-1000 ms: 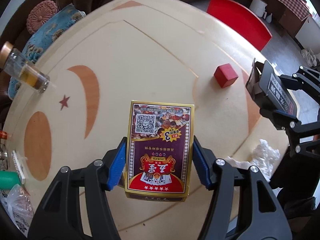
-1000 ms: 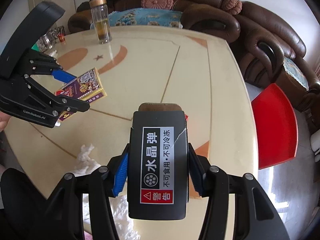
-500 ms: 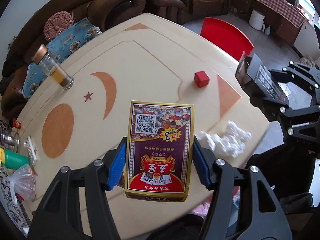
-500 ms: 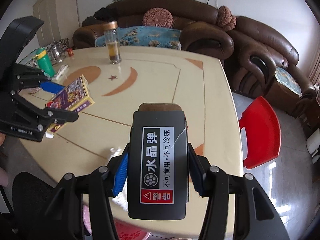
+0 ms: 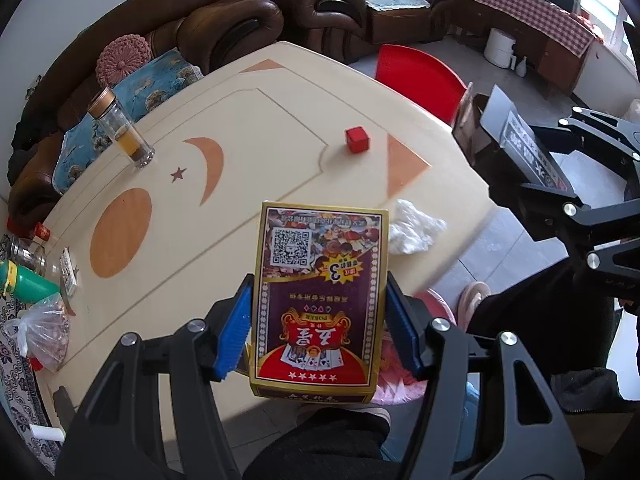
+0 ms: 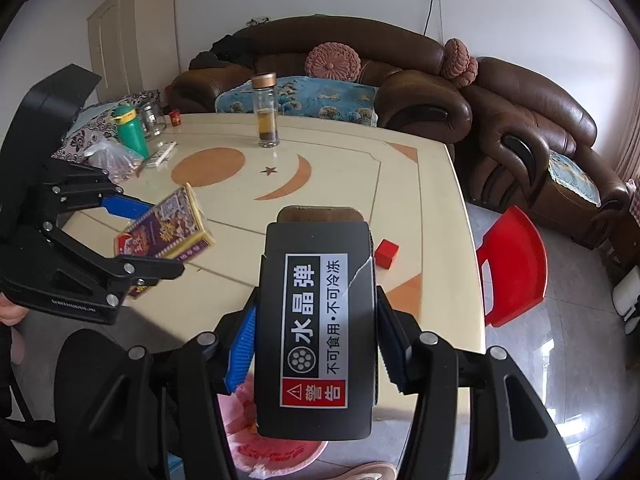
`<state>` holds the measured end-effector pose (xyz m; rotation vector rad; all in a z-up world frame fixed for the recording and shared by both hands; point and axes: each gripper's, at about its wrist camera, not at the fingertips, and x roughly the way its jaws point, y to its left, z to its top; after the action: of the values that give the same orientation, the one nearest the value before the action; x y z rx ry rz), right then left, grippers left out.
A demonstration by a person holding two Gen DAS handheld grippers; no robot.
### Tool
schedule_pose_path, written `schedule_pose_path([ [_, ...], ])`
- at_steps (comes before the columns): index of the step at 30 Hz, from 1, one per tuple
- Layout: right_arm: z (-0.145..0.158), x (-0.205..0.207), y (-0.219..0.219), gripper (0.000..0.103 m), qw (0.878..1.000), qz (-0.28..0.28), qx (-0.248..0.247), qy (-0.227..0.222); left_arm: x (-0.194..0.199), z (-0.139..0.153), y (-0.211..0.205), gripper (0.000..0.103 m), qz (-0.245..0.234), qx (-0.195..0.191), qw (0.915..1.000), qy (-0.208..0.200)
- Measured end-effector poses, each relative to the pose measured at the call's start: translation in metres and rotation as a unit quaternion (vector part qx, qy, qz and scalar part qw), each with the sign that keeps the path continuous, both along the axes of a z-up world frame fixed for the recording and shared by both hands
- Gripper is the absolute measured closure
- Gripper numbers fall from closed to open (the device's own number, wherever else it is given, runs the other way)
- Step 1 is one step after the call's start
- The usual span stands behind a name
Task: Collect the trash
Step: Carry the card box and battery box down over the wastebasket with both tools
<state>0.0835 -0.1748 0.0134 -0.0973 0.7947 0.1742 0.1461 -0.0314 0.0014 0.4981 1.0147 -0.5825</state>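
The left gripper (image 5: 318,328) is clamped on a playing-card box (image 5: 318,300), its blue pads pressed against the box's two long sides; the box is gold-edged, purple and red, printed with a QR code, fanned cards and a row of stars, and it hangs in the air over the near edge of the table (image 5: 260,140). The right gripper (image 6: 316,344) likewise grips a black carton (image 6: 316,328) by its long sides; the carton has a white-on-black label with a red warning strip at its near end and a torn crease across its right edge, with its brown far flap open. Directly below both, off the table's near edge, is a pink-lined bin (image 6: 276,452), beside the person's dark-clothed leg (image 5: 320,448). On the table just beyond the card box lies a crumpled white tissue (image 5: 412,228) near the rim. Farther in, a small red cube (image 5: 357,140) stands alone on open tabletop. A glass bottle with a gold cap (image 5: 124,136) stands upright toward the far side, and a green bottle (image 6: 130,132), a plastic bag (image 6: 114,158) and jars crowd the left end. Past the right corner stands a red chair (image 6: 516,264), then brown sofas (image 6: 400,76).
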Motion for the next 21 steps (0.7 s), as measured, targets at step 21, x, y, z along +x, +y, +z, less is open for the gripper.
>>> schedule_pose_path([
  [21,-0.038,-0.087,0.021,0.051,0.999,0.001,0.019,0.038,-0.077,-0.042,0.003,0.042,-0.026,0.008,0.9990,0.034],
])
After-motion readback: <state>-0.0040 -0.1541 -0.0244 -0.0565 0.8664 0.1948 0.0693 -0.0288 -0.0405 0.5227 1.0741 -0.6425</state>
